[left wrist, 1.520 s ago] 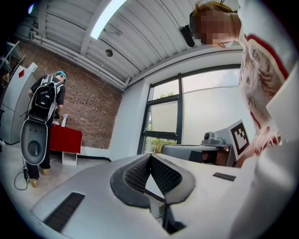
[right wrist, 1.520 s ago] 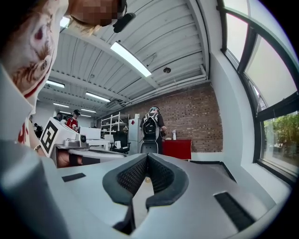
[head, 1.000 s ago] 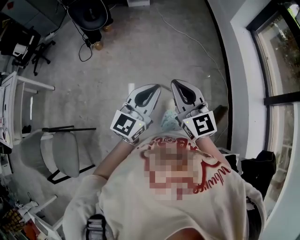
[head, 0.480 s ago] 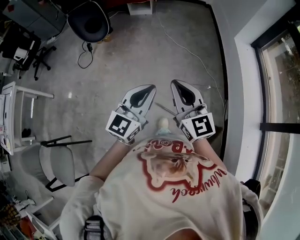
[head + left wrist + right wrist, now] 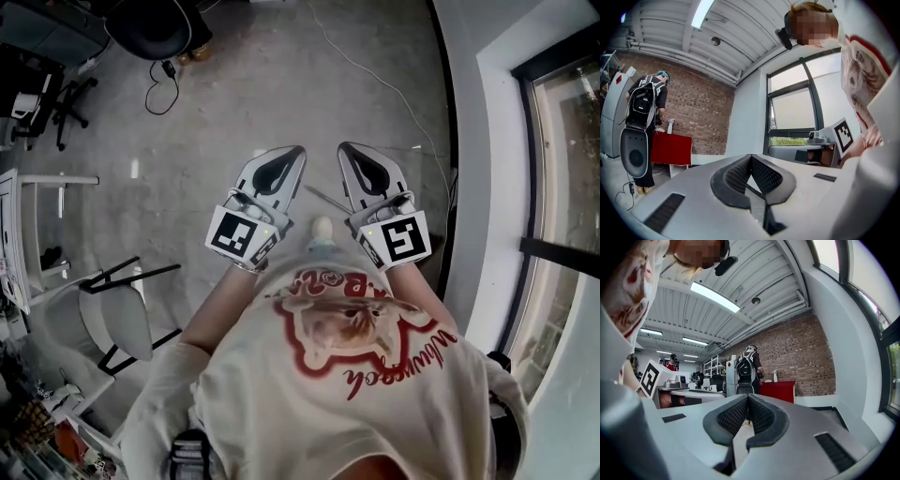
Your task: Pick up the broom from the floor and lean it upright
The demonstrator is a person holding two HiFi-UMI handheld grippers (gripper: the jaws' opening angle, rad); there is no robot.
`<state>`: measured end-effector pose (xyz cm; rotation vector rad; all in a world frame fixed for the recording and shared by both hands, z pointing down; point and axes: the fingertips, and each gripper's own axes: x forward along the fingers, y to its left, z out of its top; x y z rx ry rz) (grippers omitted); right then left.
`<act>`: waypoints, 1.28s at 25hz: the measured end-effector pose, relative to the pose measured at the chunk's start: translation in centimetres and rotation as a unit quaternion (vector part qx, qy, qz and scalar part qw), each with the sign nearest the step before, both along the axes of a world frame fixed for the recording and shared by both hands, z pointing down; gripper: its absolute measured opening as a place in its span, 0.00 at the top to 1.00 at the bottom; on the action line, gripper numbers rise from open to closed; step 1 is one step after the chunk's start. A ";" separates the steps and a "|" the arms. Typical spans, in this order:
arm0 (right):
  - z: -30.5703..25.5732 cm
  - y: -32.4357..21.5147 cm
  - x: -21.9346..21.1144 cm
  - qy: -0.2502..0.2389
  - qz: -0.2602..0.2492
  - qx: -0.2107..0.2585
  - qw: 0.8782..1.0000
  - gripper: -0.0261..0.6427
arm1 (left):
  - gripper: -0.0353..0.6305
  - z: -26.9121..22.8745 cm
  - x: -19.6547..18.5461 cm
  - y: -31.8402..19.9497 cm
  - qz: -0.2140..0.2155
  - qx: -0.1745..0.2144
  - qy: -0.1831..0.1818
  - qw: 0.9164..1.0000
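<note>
Open concrete floor (image 5: 234,122) stretched ahead, edged on the right by the window wall (image 5: 478,141) and on the left by a chair (image 5: 117,319), with a cable (image 5: 375,70) trailing across it. The left gripper (image 5: 284,155) and right gripper (image 5: 349,150) were held level side by side, fingers together and empty. A thin stick (image 5: 326,199) lay on the floor between them; whether it was the broom I could not tell.

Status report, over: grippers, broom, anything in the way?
Left gripper and right gripper shut, empty. Thin pole, likely the broom, on floor between them. White cable ahead.
</note>
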<state>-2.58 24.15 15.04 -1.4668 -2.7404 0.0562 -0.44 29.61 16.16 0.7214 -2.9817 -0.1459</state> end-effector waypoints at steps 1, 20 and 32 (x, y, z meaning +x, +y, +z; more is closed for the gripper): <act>0.4 0.3 -0.7 0.002 -0.002 0.002 1.000 0.92 | 0.92 0.2 -0.8 0.3 -0.002 0.000 -0.001 1.000; 17.0 8.0 -6.9 0.060 -0.022 0.058 0.996 0.92 | 0.92 14.7 -8.7 8.1 0.002 -0.002 0.065 0.998; 37.1 9.9 -6.7 0.104 -0.095 0.104 0.985 0.92 | 0.92 31.8 -11.5 9.2 -0.014 -0.003 0.105 0.994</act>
